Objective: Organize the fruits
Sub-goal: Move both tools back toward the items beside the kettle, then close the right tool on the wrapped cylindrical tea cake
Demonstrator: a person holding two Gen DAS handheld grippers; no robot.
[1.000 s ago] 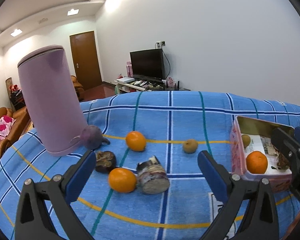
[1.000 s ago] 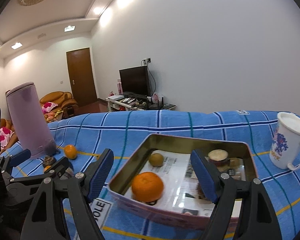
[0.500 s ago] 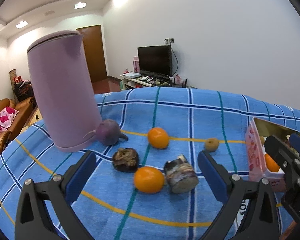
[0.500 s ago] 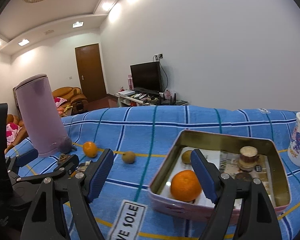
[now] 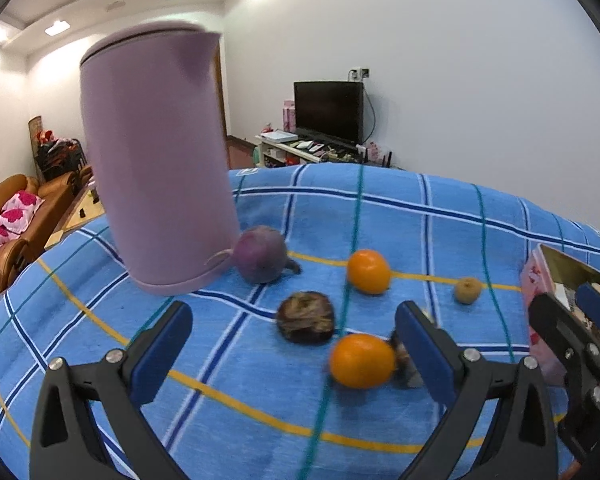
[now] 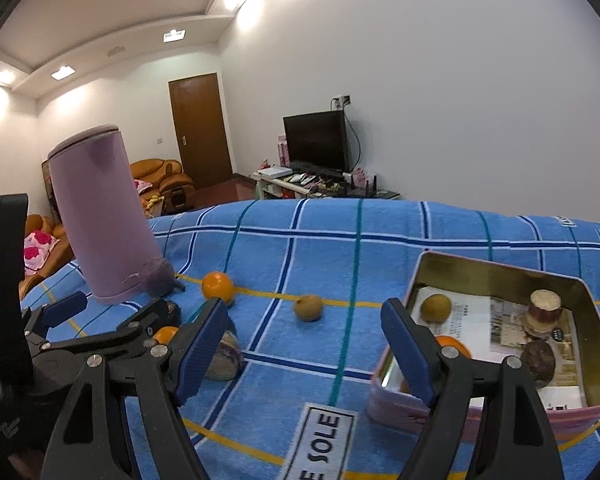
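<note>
While your left gripper (image 5: pixel 294 348) hangs open over the worktop (image 5: pixel 420 216), nothing sits between its jaws: purple kettle (image 5: pixel 156 184) far left, near orange (image 5: pixel 362 366) just inside its right finger. Your right gripper (image 6: pixel 304 350) gapes empty too; tin (image 6: pixel 500 268) with fruit at right.

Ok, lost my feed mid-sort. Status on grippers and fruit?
Left gripper open, empty. Right gripper open, empty. Two oranges loose on the cloth; tin holds one orange. Kettle stands close by.
</note>
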